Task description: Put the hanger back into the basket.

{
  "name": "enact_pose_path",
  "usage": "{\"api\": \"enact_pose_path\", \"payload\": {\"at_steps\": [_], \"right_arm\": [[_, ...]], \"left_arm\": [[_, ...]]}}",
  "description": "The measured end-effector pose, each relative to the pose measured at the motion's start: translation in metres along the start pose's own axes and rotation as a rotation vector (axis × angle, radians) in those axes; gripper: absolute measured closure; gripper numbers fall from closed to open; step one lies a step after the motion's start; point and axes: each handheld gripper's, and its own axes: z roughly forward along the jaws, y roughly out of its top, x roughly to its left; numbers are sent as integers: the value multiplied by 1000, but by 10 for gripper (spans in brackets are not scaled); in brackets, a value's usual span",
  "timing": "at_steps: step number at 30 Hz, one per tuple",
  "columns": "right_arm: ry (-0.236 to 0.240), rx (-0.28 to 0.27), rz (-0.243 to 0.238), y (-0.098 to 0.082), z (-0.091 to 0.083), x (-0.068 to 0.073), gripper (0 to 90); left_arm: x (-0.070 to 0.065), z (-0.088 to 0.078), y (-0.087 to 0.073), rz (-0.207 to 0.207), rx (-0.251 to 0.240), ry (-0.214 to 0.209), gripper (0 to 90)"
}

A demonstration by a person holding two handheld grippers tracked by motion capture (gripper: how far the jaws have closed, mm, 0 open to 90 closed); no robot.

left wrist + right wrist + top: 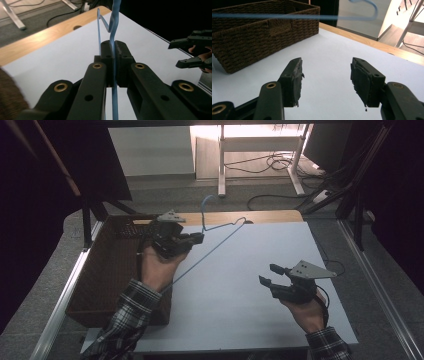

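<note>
the left gripper (197, 238) clamps a blue wire hanger (215, 247) below its hook, which points up, long bar slanting back past the hand; the right gripper (267, 274) is half open, empty.

Your blue wire hanger (215, 245) is a thin, light-blue frame with a curled hook and a twisted neck. You have it pinched between the closed pads of your left hand-held gripper (197, 238), just below the twist, so it hangs lifted off the white surface (240, 290) near the far left corner. It is tilted: the hook (207, 205) rises toward the far edge, one arm (114, 100) runs back down toward the left edge, and the other bends out to the right above the far edge.
</note>
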Motion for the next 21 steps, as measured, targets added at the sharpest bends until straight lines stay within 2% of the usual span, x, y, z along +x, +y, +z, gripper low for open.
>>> {"api": "enact_pose_path", "payload": {"at_steps": [2,4,9,11,15,16,18,21], "right_arm": [[0,7,-2,-1,0,-1,423],[-1,15,-2,-2,1,-1,420],[2,32,-11,-3,4,0,419],[5,35,-14,-4,5,0,418],[8,46,-20,-5,7,1,418],[9,47,-20,-5,8,1,418],[9,51,-26,-5,8,1,418],[12,56,-33,-6,9,2,416]], "left_arm": [[14,-18,1,5,-7,29,875],[23,-28,0,-1,-13,41,875],[46,-49,-6,-21,-34,53,875],[48,-51,-7,-23,-38,53,875],[65,-63,-14,-35,-46,70,876],[65,-63,-14,-35,-46,70,876],[76,-67,-18,-34,-53,77,876],[84,-69,-23,-16,-54,94,876]]}}
